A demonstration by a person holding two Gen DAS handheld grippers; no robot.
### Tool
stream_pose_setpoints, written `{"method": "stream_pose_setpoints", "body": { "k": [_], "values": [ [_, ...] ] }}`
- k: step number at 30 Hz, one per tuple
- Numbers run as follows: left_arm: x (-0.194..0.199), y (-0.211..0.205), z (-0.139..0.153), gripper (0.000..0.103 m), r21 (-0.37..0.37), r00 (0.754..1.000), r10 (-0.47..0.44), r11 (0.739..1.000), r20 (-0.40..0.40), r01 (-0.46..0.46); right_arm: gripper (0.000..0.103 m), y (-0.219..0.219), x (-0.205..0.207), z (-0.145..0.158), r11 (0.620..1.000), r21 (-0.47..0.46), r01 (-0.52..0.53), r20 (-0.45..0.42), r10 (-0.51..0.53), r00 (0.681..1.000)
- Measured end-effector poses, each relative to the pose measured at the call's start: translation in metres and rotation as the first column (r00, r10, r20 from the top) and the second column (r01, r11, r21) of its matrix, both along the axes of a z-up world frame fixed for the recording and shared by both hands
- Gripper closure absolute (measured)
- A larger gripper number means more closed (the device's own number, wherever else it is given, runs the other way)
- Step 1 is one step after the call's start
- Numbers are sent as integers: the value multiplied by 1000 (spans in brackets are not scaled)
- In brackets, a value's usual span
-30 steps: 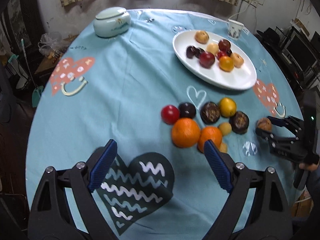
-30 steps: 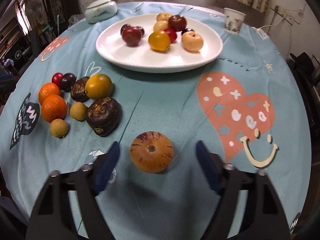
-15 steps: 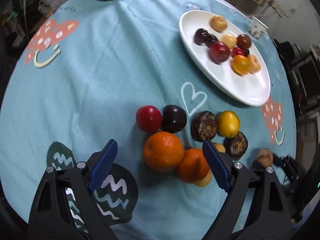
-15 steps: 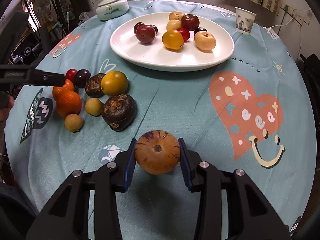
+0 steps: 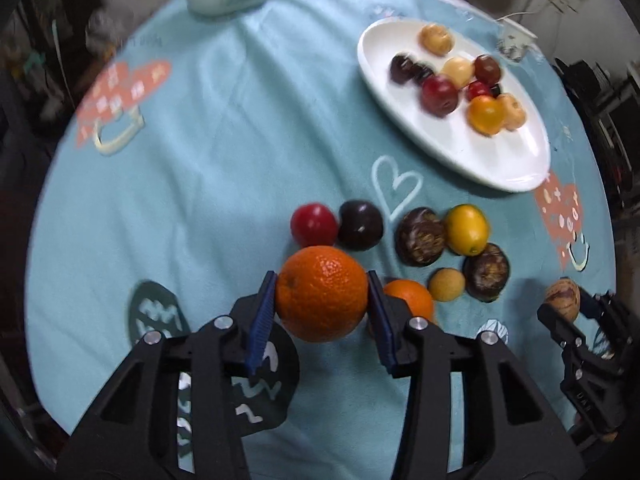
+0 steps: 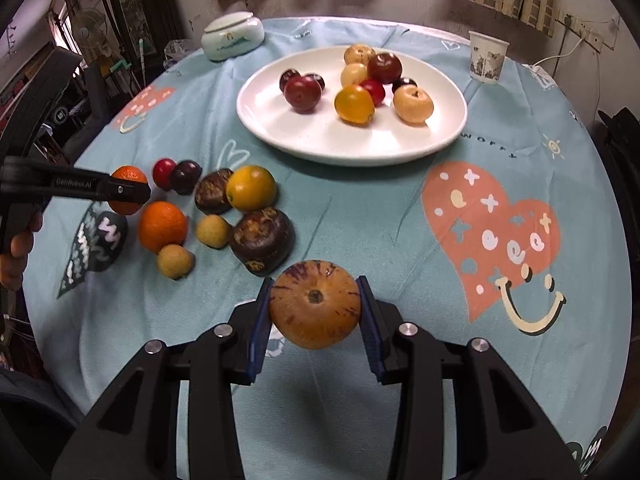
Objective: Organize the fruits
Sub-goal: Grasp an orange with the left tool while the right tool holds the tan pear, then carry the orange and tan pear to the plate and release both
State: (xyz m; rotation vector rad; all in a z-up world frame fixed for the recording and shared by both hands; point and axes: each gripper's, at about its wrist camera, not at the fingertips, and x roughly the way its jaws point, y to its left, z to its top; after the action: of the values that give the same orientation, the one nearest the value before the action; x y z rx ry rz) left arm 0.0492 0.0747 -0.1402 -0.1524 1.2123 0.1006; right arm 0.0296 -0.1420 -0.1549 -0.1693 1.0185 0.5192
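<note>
My left gripper (image 5: 322, 294) is shut on a large orange (image 5: 322, 292) and holds it just above the cloth; the orange also shows in the right wrist view (image 6: 129, 176). My right gripper (image 6: 315, 305) is shut on a brown streaked passion fruit (image 6: 315, 304), seen in the left wrist view (image 5: 562, 299) at the right edge. A second orange (image 6: 162, 226), a red plum (image 5: 314, 224), a dark plum (image 5: 360, 224), a yellow fruit (image 6: 251, 188), two dark brown fruits (image 6: 262, 240) and two small tan ones lie loose on the cloth. A white plate (image 6: 320, 140) holds several fruits.
A round table under a light blue cloth (image 6: 380, 208) with heart prints. A lidded pale green jar (image 6: 232, 38) stands at the far left. A paper cup (image 6: 487, 62) stands beyond the plate at the right. Dark furniture surrounds the table.
My left gripper moved forward and shut on the large orange, lifting it. My right gripper, open around the passion fruit a second ago, shut on it and raised it slightly.
</note>
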Motion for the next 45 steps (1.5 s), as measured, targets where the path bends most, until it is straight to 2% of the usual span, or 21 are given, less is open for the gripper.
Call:
{"method": "stream_pose_setpoints", "body": {
  "k": [4,8,13,17,29,45],
  "values": [
    [-10,-24,42,59,99,989,-78,993,125,66,63,7,-7,25,998,57,-21,45,19,999],
    [-16,-46,80,59,174,964,-147,979,222,109,63,11,-16,56,991,121,-48,100,36,994],
    [-23,-62,111,59,232,933,-205,963,296,137,63,9,-23,84,982,177,-62,146,36,989],
    [-31,-68,124,59,248,919,-226,957,322,149,62,9,-27,93,978,195,-68,161,37,986],
    [-30,-69,126,58,250,920,-231,956,318,154,62,9,-25,88,976,208,-69,138,40,990],
    [5,-74,108,58,249,929,-248,952,274,181,62,5,6,68,974,225,-41,73,25,997]
  ]
}}
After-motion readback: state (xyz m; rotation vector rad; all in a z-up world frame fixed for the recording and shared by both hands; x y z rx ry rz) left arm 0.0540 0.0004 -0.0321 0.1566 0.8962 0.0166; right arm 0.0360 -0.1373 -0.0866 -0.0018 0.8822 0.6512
